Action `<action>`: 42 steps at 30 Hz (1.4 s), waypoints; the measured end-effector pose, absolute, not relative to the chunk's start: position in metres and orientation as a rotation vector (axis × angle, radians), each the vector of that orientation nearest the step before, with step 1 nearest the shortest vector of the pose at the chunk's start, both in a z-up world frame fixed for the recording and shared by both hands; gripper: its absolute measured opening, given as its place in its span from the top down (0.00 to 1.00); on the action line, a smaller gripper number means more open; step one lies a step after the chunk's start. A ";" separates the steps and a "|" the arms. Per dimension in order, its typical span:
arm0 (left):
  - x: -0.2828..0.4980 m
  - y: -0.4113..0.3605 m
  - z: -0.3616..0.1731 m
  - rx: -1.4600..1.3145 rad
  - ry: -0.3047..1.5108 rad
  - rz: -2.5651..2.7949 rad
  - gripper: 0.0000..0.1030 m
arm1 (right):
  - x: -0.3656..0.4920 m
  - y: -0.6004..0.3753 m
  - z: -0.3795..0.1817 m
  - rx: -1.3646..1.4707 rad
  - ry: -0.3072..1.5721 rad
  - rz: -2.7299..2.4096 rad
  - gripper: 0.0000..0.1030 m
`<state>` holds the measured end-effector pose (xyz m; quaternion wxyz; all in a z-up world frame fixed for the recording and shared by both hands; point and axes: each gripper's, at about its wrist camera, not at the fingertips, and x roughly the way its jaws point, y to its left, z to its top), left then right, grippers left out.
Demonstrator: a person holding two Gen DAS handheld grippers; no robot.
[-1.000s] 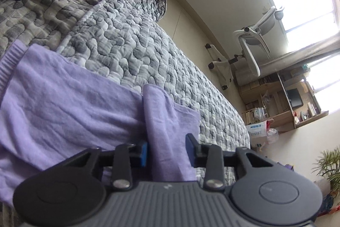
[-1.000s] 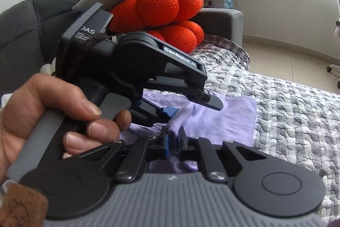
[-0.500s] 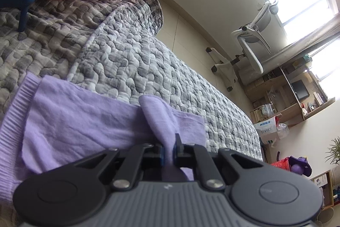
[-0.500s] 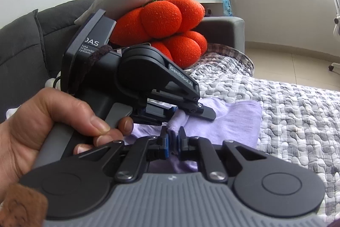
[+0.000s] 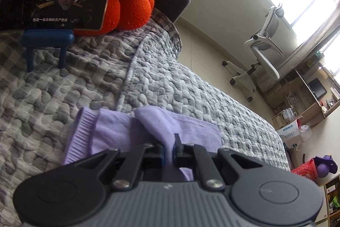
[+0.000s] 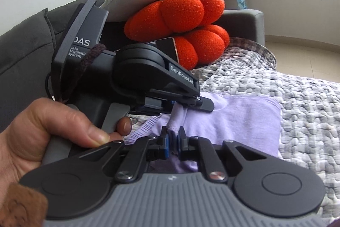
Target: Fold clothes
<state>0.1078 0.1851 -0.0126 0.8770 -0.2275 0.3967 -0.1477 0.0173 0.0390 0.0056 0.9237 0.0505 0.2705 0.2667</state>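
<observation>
A lilac garment [image 5: 119, 133] with a ribbed hem lies on a grey quilted bed cover [image 5: 191, 95]. My left gripper [image 5: 169, 151] is shut on a raised fold of it, and the cloth runs up between its blue pads. In the right wrist view the same lilac garment [image 6: 240, 120] spreads to the right. My right gripper [image 6: 173, 137] is shut on a bunched ridge of it. The left gripper [image 6: 180, 102], held in a person's hand [image 6: 53, 131], sits just above and behind the right one, pinching the same ridge.
A phone [image 5: 55, 2] playing video stands on a blue stand [image 5: 46, 39] at the back, against orange pumpkin cushions [image 6: 180, 20] and a grey sofa back [image 6: 23, 56]. Beyond the bed edge are a white office chair [image 5: 263, 52], shelves and boxes.
The left gripper closed on the lilac fold, having been open a second ago. Both grippers have lifted and drawn the cloth back, so less of it spreads ahead.
</observation>
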 end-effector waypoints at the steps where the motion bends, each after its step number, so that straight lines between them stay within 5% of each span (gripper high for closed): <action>1: 0.108 0.189 -0.014 -0.477 0.829 -0.300 0.94 | 0.018 0.043 0.005 0.100 0.560 0.551 0.89; 42: 0.092 0.240 -0.025 -0.464 0.843 -0.245 0.92 | 0.016 0.082 -0.007 0.151 0.654 0.668 0.84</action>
